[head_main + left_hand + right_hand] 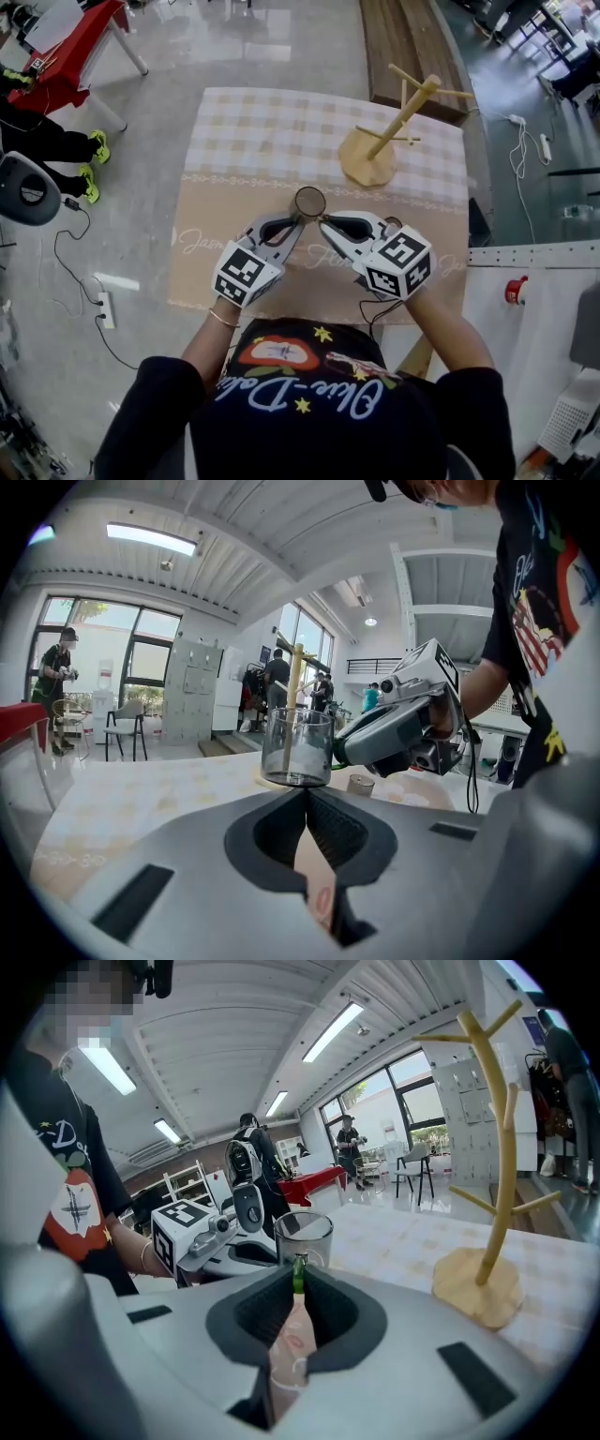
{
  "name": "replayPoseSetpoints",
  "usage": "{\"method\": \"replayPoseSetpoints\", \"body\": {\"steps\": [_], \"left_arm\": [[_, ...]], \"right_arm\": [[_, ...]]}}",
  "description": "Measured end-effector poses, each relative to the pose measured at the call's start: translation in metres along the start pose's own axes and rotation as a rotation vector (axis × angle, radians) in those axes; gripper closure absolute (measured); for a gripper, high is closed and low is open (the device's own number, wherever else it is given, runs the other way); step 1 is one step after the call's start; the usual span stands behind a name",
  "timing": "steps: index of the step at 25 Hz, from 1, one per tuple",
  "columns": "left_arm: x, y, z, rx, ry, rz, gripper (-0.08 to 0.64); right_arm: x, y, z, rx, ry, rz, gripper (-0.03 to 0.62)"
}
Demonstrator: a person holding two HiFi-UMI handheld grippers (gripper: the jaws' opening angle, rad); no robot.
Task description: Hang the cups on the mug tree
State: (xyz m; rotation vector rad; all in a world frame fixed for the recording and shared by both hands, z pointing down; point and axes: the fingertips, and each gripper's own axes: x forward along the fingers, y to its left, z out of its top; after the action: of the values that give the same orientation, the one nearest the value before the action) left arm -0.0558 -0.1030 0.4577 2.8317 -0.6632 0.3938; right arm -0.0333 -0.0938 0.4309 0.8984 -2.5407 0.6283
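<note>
The clear glass cup with a thin green handle stands upright on the table, near the middle, on the beige band of the cloth just below the checked part. From my head view it sits right between the tips of both grippers. The glass is see-through. In the left gripper view the tree's pale pole shows through its wall, and only its dark base shows inside.

My right gripper is clamped on the cup's green handle: its view shows the green strip pinched between the two black pads, with the glass just beyond them. My left gripper has its jaws pressed together with nothing between them, and their tips point at the foot of the glass.

The light wooden mug tree with angled pegs and a round base stands apart from the cup, toward the far right corner of the table on the checked cloth, and its pegs are bare.

A small tan cylinder sits on the cloth beside the right gripper. I cannot tell whether it is hollow.

As for writing, white cursive script runs along the beige band. I can make out something like "Jasm" at the left and "Fer" between the grippers, and the rest is covered. My black shirt carries pale cursive lettering around a red print, but I cannot read it with confidence. Each gripper's cube bears black-and-white square markers.
</note>
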Motion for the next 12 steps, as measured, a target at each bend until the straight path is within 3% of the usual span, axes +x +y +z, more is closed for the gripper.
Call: {"method": "replayPoseSetpoints", "body": {"steps": [12], "left_arm": [[0.014,-0.002,0.014,0.021,0.01,0.032,0.551]], "right_arm": [[-0.012,-0.012,0.007,0.013,-0.048,0.009,0.552]]}}
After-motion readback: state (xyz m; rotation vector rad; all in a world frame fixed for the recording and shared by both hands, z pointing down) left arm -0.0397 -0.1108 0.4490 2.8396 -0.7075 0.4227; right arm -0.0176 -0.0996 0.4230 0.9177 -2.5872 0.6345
